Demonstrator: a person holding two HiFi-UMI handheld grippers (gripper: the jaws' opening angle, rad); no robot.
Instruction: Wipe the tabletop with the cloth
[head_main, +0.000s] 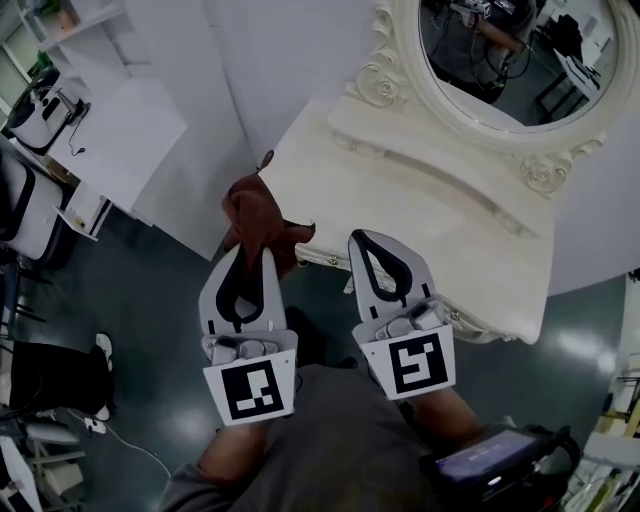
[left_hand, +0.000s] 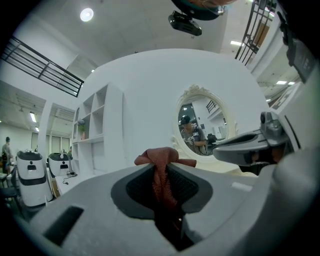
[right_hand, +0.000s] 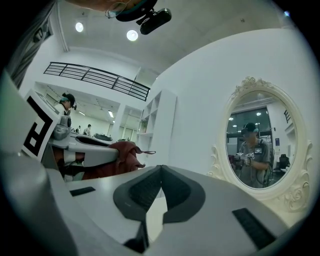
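A reddish-brown cloth (head_main: 255, 215) hangs bunched from my left gripper (head_main: 254, 252), whose jaws are shut on it just off the left corner of the cream dressing table (head_main: 450, 225). In the left gripper view the cloth (left_hand: 159, 157) sticks up between the dark pads. My right gripper (head_main: 366, 240) is beside it at the table's front edge; its jaws meet at the tips (right_hand: 160, 170) with nothing between them. Both grippers point level toward the wall. From the right gripper view the cloth (right_hand: 120, 155) shows at the left.
An oval mirror (head_main: 510, 50) in an ornate frame stands at the back of the table. A white shelf unit (head_main: 115, 130) and white machines (head_main: 40, 110) stand to the left. Dark floor lies below; a tablet (head_main: 490, 462) sits at lower right.
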